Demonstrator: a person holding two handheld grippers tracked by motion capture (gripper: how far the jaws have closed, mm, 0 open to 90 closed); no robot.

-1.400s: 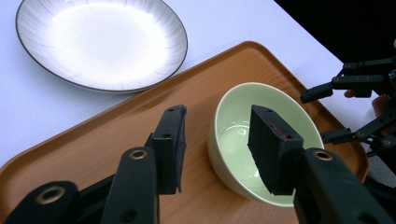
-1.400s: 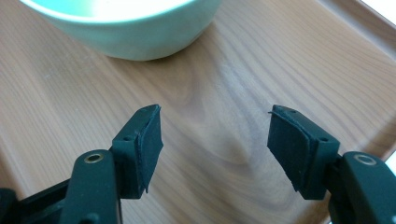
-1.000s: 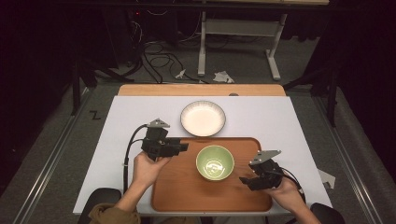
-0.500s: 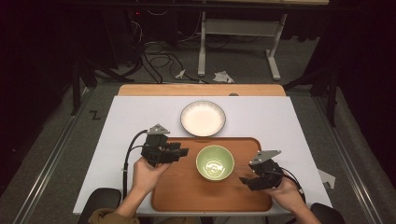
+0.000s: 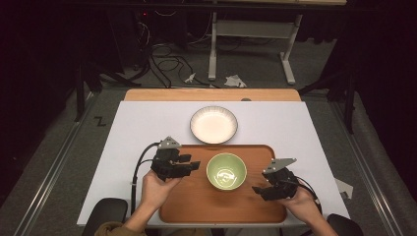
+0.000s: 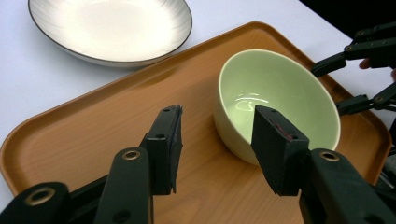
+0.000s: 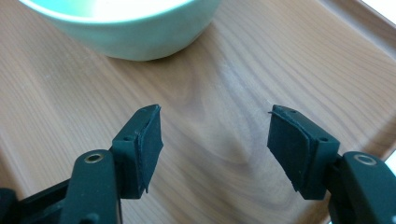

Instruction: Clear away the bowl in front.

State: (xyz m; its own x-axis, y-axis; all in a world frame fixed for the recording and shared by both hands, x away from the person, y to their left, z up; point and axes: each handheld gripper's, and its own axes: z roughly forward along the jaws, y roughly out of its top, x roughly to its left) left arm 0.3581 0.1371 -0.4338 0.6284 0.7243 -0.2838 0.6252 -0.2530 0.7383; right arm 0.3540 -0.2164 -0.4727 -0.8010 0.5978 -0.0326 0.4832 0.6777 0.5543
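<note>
A pale green bowl stands empty in the middle of a brown wooden tray. Just left of the bowl and not touching it, my left gripper hovers over the tray's left part. Its jaws are open, have just been opening, and have nothing between them. My right gripper hangs open over the tray's right part, a short way from the bowl. It also appears beyond the bowl in the left gripper view.
A white plate with a dark rim lies on the white table top just behind the tray. The tray's raised rim runs around the bowl. Cables and table legs are on the floor beyond.
My left gripper has slid a little toward the near edge of the table, and its jaws stand slightly wider. The right gripper and the bowl have not moved.
</note>
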